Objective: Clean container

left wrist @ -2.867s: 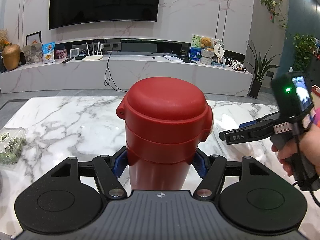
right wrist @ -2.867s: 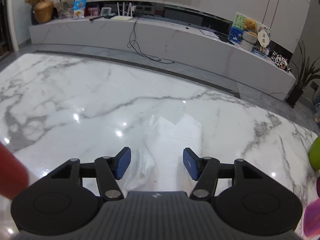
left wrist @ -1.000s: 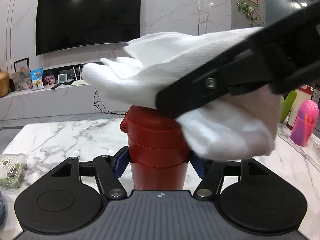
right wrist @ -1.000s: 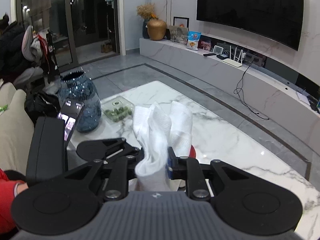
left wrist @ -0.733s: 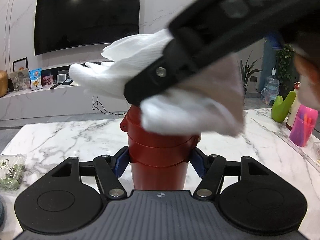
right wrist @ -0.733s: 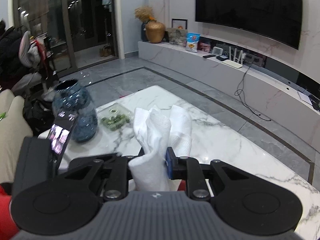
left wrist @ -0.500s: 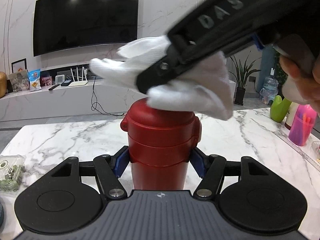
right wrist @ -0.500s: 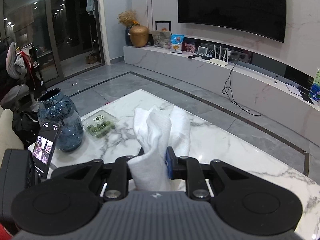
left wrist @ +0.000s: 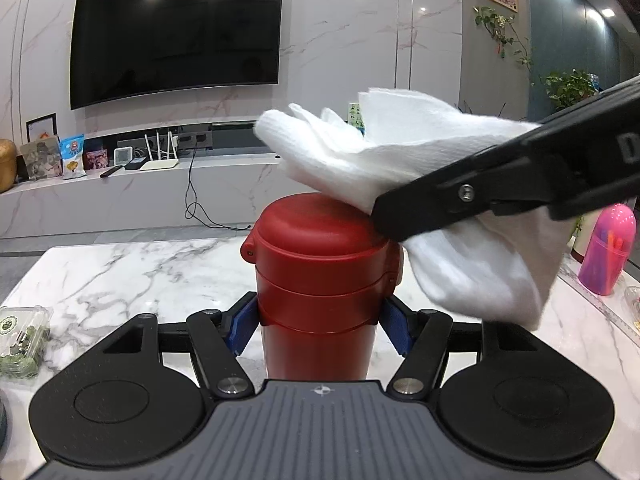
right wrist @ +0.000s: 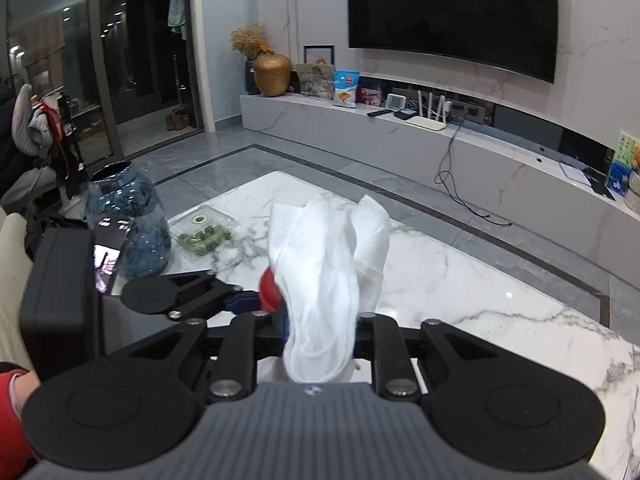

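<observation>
A red container (left wrist: 320, 264) with a domed lid stands upright on the marble table (left wrist: 140, 272). My left gripper (left wrist: 319, 326) is shut on its body, just below the lid. From the right, one black finger (left wrist: 460, 200) of my right gripper reaches in, holding a crumpled white paper towel (left wrist: 400, 160). The towel rests on the top right of the lid and hangs down beside it. In the right wrist view, my right gripper (right wrist: 322, 322) is shut on the towel (right wrist: 324, 264), which hides most of the container (right wrist: 269, 286).
A clear box of green items (left wrist: 20, 344) lies at the table's left edge, beside a blue glass vase (right wrist: 132, 224). A pink lidded cup (left wrist: 608, 248) stands at the right edge. A hand in a red sleeve (right wrist: 12, 392) holds the left gripper's handle.
The right gripper, open above the towel on the table 2.9 s ago, now holds it. Over the last second it drew the towel across the lid to the right.
</observation>
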